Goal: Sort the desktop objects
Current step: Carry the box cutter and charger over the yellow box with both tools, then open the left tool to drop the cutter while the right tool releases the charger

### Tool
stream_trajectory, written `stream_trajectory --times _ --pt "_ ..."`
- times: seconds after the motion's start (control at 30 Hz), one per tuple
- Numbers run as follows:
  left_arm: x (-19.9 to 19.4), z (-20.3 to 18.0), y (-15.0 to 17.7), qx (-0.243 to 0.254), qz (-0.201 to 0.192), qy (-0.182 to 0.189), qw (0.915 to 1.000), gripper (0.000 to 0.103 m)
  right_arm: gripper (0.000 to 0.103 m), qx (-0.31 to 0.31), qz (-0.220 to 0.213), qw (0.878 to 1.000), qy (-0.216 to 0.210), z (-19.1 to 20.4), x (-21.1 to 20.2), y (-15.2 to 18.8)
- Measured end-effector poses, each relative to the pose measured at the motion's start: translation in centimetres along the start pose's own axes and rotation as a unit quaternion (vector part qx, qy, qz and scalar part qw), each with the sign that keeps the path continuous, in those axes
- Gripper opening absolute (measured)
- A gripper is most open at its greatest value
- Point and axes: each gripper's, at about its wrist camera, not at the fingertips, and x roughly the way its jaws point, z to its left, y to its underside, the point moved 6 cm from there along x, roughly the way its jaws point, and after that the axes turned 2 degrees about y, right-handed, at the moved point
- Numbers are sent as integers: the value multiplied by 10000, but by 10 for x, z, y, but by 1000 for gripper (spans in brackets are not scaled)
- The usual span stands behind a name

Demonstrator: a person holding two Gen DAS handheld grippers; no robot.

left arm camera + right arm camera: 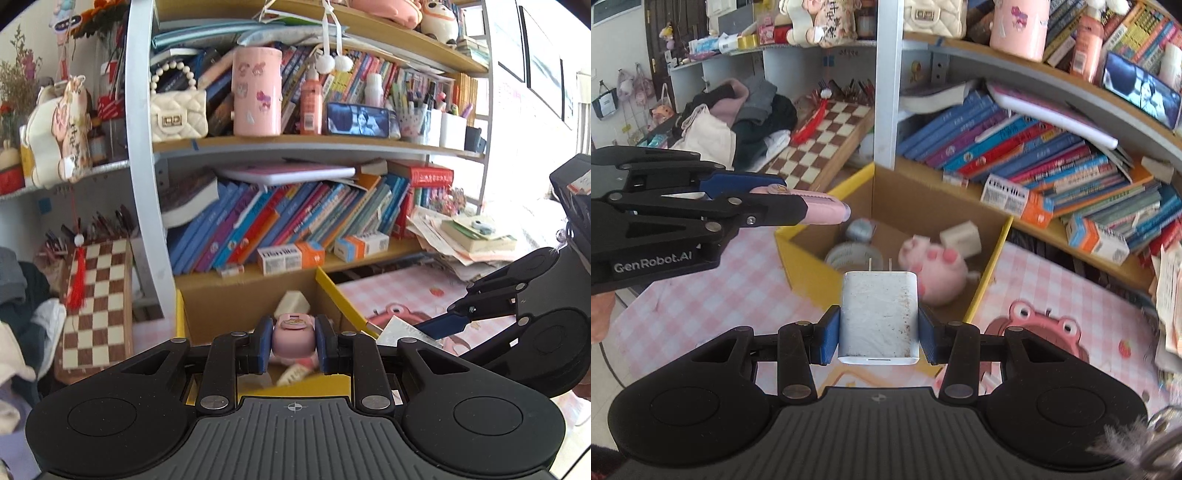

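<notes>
Right wrist view holds the deciding relation: the open cardboard box with yellow flaps lies ahead of and below both tools, so each held thing has only to go forward and down. At the left of that view, the left tool is clamped on a slim pink oblong object, whose long axis runs level and points toward the box's near-left flap; it appears to sit just short of the opening. In the middle, the right tool grips a white two-pin wall charger by its flat sides, pins aimed forward at the box, with the pink checked worktop apparently below it. Judging by this, the right hand's load is nearer the opening's centre. Inside the box lie a roll of tape, a pink plush pig and a pale block. What the pink object is stays unclear; from the left wrist view it shows only end-on between the blue pads, and motion blur softens the box's contents. The box floor behind the charger is hidden.
</notes>
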Motion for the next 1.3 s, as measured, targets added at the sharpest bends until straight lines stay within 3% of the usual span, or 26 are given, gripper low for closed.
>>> stream_trajectory --times 0.27,0.63,0.87,1.3 --pt "26 15 -14 -93 -15 -217 9997 23 41 -116 -90 9999 1 -20 16 -33" --pt "69 35 0 -299 373 -485 9977 23 41 -187 -194 9996 79 -48 59 -76" --pt "99 28 13 -363 638 -423 9964 23 41 -290 -41 9996 -10 -52 103 -96" --pt "129 12 42 -367 1106 -200 9930 23 41 -360 465 9977 -340 -46 170 -95"
